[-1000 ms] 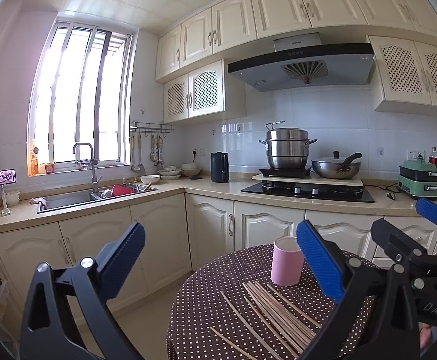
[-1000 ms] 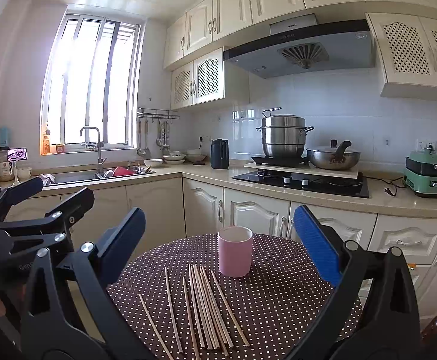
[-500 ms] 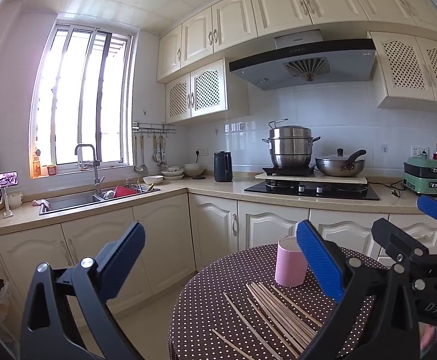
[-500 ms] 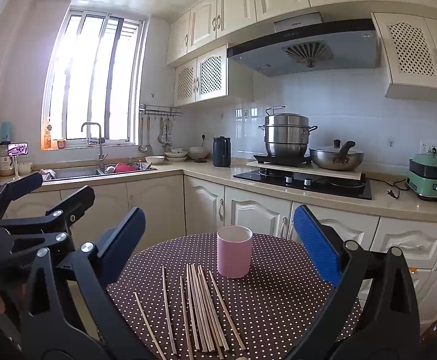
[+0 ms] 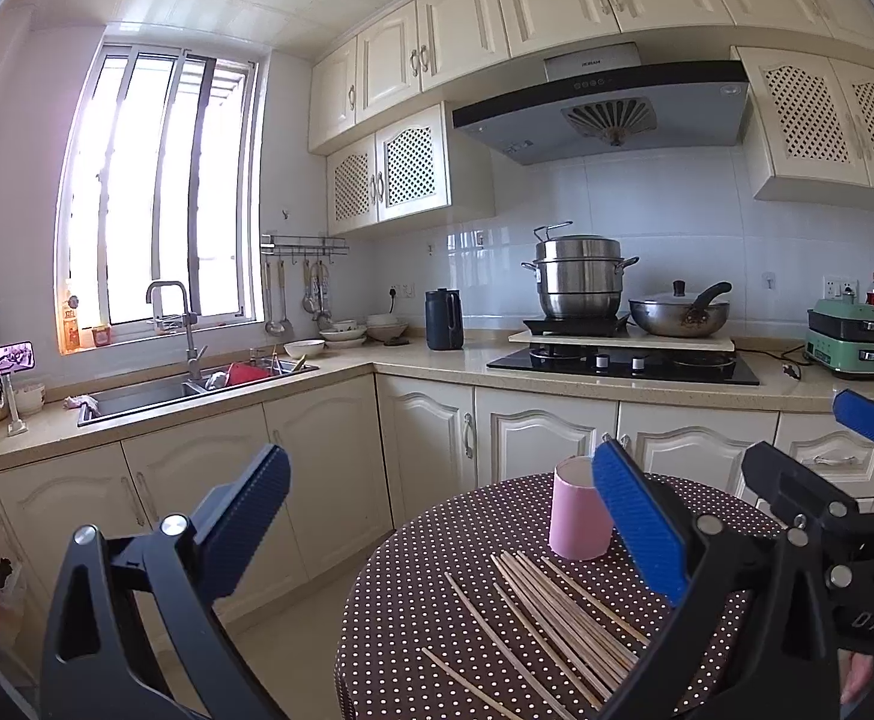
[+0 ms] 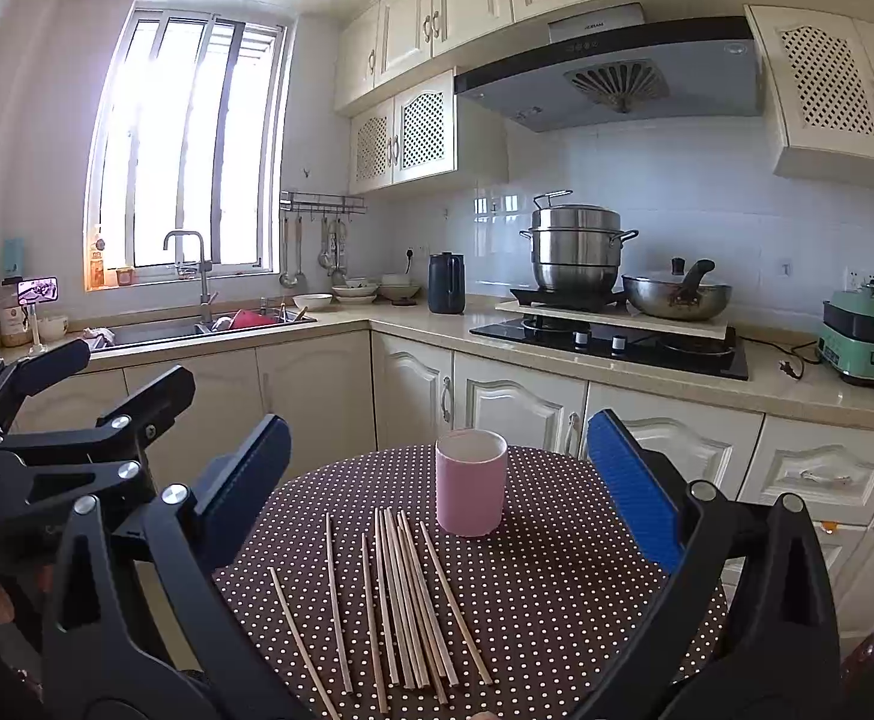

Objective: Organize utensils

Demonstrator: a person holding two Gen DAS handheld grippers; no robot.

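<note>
So both my grippers are wide open, empty; chopsticks [image 6: 404, 600] lie lengthwise below-centre between right gripper [image 6: 437, 492] jaws, nearer than left gripper [image 5: 440, 531].

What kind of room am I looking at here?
A home kitchen, most likely: a black gas hob carrying a stacked steel steamer pot, a steel sink with a tall tap under the window, and cream wall cabinets all around.

Bright daylight, blown-out window [image 5: 155, 192], fisheye-curved edges, sharp focus
</note>
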